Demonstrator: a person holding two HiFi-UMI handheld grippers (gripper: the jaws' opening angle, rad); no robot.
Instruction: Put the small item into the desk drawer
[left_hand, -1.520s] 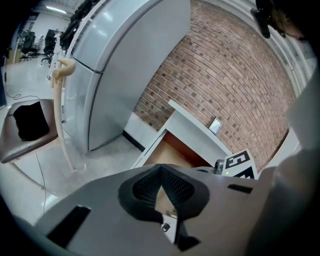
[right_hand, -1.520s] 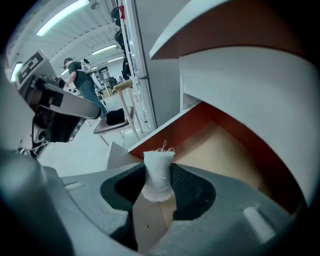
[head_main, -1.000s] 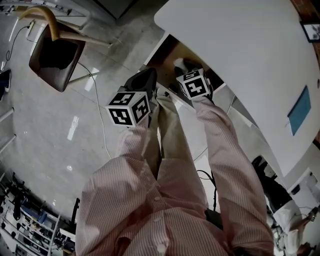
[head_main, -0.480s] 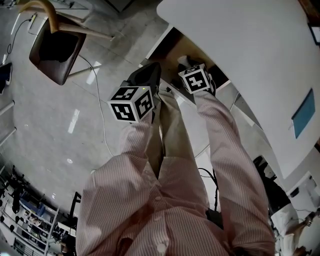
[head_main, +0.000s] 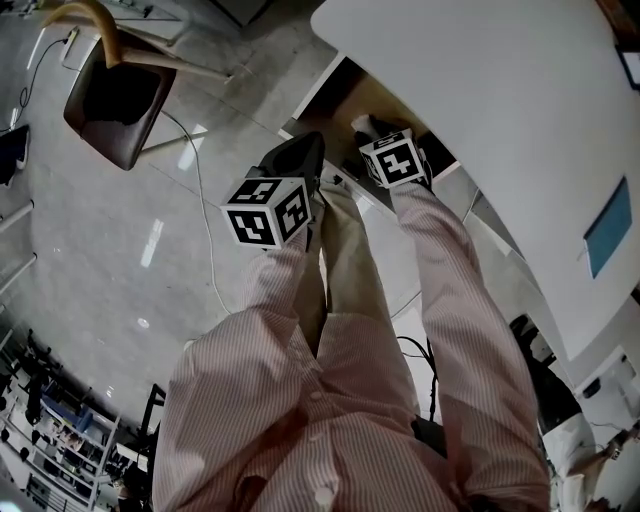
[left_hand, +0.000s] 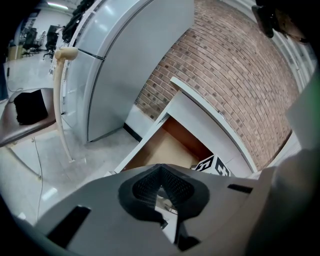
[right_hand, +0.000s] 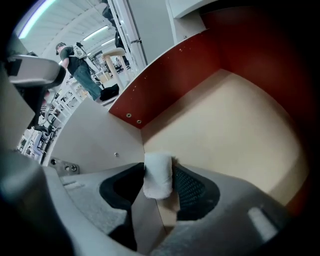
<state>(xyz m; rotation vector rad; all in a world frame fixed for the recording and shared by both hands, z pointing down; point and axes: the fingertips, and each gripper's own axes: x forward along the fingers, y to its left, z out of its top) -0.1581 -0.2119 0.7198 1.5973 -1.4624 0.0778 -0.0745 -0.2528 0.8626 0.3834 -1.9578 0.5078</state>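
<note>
White item (right_hand: 158, 176) sits between the opening jaws of the right tool (right_hand: 161, 169), inside the drawer (right_hand: 225, 125) — release judged underway; left tool (left_hand: 160, 174) closed, empty — idle.

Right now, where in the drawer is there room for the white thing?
The drawer floor is bare, bordered by the red walls. Only the near corner is crowded: the right gripper, jaws opening, straddles the white item.

Bright lights make white shiny spots on the floor (head_main: 150, 250). The drawer (right_hand: 240, 130) is dark at its back. Straight lines bend and corners go black.
</note>
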